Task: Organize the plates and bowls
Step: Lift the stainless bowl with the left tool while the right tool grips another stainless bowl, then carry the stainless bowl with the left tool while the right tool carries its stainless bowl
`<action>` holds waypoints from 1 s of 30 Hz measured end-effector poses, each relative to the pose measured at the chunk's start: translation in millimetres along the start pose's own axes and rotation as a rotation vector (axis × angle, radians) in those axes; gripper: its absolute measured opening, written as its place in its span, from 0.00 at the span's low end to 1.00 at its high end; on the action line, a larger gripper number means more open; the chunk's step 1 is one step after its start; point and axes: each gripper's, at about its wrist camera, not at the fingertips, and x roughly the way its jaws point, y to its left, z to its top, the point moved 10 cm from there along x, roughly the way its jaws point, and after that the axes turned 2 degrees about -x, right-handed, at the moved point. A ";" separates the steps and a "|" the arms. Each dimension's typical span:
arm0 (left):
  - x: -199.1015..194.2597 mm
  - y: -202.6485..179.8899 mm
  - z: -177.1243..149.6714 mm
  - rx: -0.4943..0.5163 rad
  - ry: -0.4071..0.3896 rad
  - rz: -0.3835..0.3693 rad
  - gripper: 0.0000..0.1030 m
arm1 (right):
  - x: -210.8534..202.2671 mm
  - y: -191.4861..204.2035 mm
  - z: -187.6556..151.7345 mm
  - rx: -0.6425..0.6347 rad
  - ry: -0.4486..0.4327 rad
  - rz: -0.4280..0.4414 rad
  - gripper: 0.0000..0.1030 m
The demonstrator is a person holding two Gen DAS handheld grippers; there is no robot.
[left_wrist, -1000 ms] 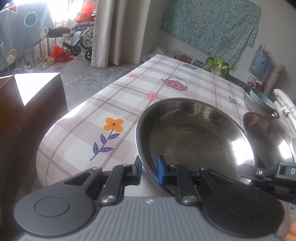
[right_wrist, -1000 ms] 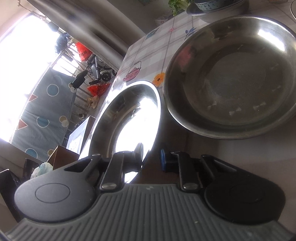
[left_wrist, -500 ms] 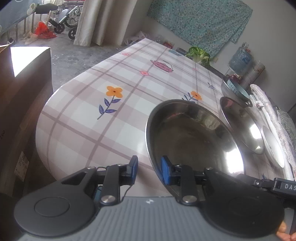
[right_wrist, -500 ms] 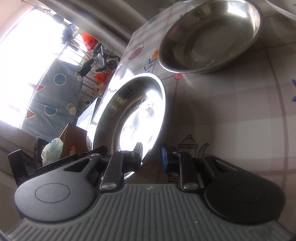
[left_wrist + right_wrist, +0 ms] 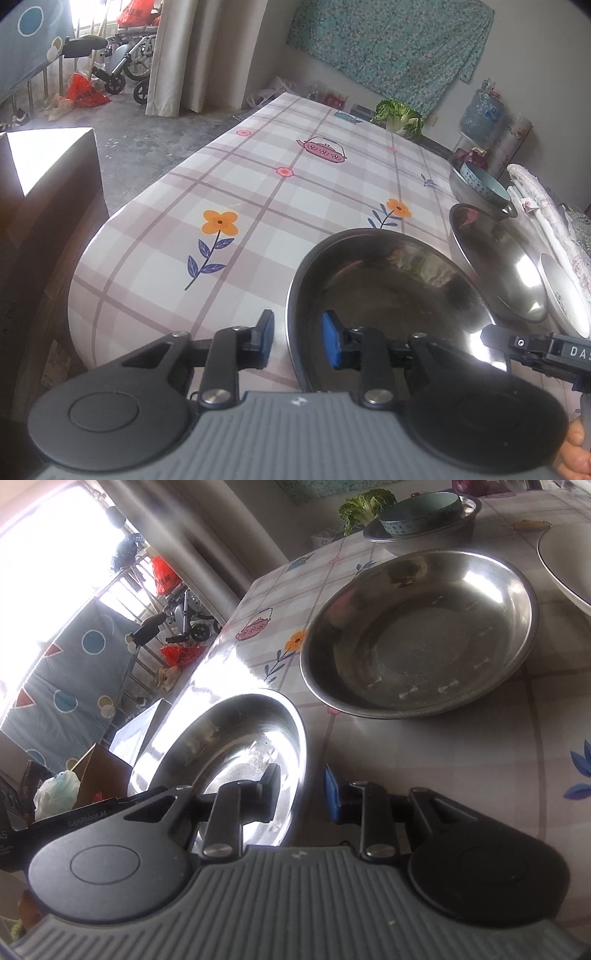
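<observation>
A shallow steel plate (image 5: pixel 388 295) sits at the near end of the flowered table (image 5: pixel 258 184). My left gripper (image 5: pixel 297 339) straddles its near rim. The jaws are closing, but cloth still shows between the left pad and the rim. My right gripper (image 5: pixel 301 794) is shut on the opposite rim of the same plate (image 5: pixel 236 738), one pad inside and one outside. Its arm shows at the right of the left wrist view. Beyond lie a second steel plate (image 5: pixel 417 638), a white plate (image 5: pixel 569 561) and a steel bowl (image 5: pixel 454 528) holding a blue bowl (image 5: pixel 421 513).
The table's rounded edge is just left of my left gripper, with a cardboard box (image 5: pixel 44 184) beyond it. Leafy greens (image 5: pixel 399 114) lie at the table's far end near a water bottle (image 5: pixel 480 110). A rolled cloth (image 5: pixel 546 206) lines the right side. A person's fingers (image 5: pixel 576 450) show bottom right.
My left jaws pinched the rim a second ago and now stand wider around it. The plate has shifted right in the left view. The right gripper moved with the rim between its jaws.
</observation>
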 end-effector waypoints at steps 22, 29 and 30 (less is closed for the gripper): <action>-0.6 -4.8 -9.2 0.054 0.024 -0.076 0.28 | -11.7 -3.3 -6.1 -0.038 -0.011 -0.040 0.12; 9.3 -6.6 -4.7 0.084 0.033 -0.031 0.24 | -4.0 -1.3 -9.2 -0.043 -0.002 -0.042 0.10; 9.6 -7.7 -5.3 0.086 0.037 -0.035 0.19 | -4.2 -0.8 -9.3 -0.047 -0.004 -0.044 0.10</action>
